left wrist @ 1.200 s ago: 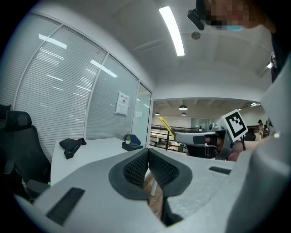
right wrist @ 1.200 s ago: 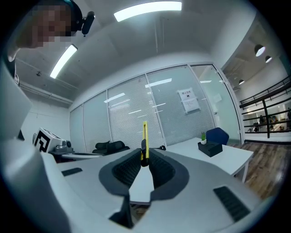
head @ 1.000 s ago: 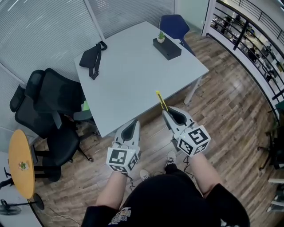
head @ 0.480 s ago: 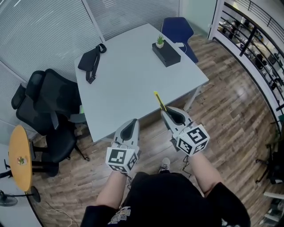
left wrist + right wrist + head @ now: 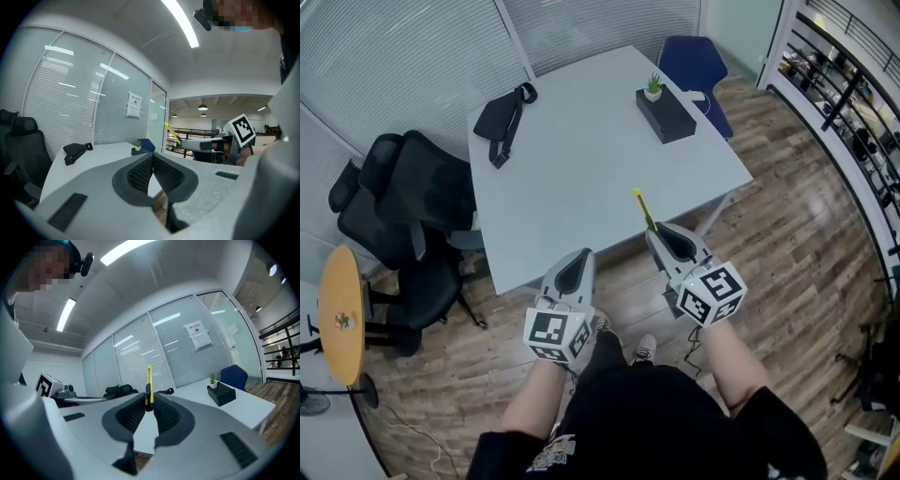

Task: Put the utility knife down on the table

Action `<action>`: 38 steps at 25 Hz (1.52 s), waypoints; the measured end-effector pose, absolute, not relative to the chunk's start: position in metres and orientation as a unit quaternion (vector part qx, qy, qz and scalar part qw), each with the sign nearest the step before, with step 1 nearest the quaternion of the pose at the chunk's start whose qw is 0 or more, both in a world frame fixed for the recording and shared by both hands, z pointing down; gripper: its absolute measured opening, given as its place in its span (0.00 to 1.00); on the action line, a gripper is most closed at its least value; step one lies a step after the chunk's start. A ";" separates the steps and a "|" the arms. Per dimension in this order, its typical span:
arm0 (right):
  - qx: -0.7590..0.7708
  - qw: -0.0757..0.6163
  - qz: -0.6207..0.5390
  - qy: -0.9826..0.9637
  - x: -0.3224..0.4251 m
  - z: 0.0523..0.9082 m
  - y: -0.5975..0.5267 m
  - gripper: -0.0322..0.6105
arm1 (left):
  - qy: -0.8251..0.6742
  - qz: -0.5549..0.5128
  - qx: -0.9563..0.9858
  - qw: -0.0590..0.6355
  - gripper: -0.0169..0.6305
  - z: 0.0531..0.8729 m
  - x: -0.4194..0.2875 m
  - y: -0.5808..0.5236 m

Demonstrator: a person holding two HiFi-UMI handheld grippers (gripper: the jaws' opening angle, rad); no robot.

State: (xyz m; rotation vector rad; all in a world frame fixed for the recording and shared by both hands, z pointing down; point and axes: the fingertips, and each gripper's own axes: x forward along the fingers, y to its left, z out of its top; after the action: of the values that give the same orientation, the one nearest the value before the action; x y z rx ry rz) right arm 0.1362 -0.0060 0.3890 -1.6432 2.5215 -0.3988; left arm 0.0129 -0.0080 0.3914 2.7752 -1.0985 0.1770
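— At the near edge of the white surface [image 5: 581, 178], what does the right tool [image 5: 654, 230] hold?
— The yellow utility knife [image 5: 643, 208], pinched near its lower end between the two pads. It sticks forward and up from the tips, over the rim of the surface. It is in the air, not lying down.
— And the left tool [image 5: 580, 253]?
— Its pads are pressed together with nothing between them. It points at the same edge, beside the right one but apart from it.
— What differs from a second ago?
— The grip on the knife is the same, and both tools sit in much the same spot in the head view. The surface has slid a little nearer in that view, so its rim now meets the left tool's tips. The person's shoes [image 5: 643, 350] show in a new place on the wooden floor [image 5: 787, 244].
— Anything else on the surface?
— A black strap bag [image 5: 504, 120] lies at the far left. A black box [image 5: 666, 114] with a small potted plant [image 5: 653, 87] sits at the far right. Both lie as before. A blue chair [image 5: 694, 61] stands behind the box, and a black office chair [image 5: 412, 197] stands at the left side.
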 end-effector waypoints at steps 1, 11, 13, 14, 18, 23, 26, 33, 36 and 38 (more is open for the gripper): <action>-0.540 0.052 -0.132 0.830 0.135 0.389 -0.009 0.14 | -0.367 0.059 0.925 0.076 0.03 0.393 0.011 -0.011; -0.549 0.047 -0.134 0.824 0.120 0.390 -0.059 0.14 | -0.360 0.057 0.927 0.086 0.04 0.400 -0.006 -0.061; -0.553 0.047 -0.136 0.821 0.117 0.391 -0.072 0.14 | -0.357 0.058 0.928 0.088 0.04 0.402 -0.010 -0.075; -0.554 0.047 -0.137 0.820 0.115 0.392 -0.079 0.14 | -0.355 0.059 0.929 0.089 0.03 0.403 -0.012 -0.082; -0.559 0.041 -0.141 0.816 0.105 0.398 -0.107 0.14 | -0.350 0.058 0.930 0.097 0.03 0.407 -0.021 -0.110; -0.566 0.034 -0.144 0.811 0.091 0.403 -0.138 0.14 | -0.338 0.056 0.934 0.104 0.03 0.412 -0.032 -0.139; -0.568 0.027 -0.142 0.810 0.079 0.403 -0.154 0.14 | -0.330 0.051 0.936 0.107 0.04 0.413 -0.040 -0.151; -0.569 0.007 -0.134 0.811 0.055 0.404 -0.179 0.14 | -0.326 0.043 0.937 0.117 0.03 0.420 -0.065 -0.167; -0.565 -0.004 -0.131 0.815 0.048 0.407 -0.188 0.14 | -0.330 0.038 0.936 0.120 0.04 0.421 -0.074 -0.172; -0.562 -0.011 -0.130 0.817 0.044 0.410 -0.196 0.14 | -0.333 0.036 0.934 0.121 0.04 0.423 -0.079 -0.176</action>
State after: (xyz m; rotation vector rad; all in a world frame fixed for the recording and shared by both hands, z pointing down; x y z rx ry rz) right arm 0.0440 -0.1956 0.4099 -1.7774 2.5842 -0.4109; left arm -0.0786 -0.1760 0.4227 2.7288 -0.9730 0.1045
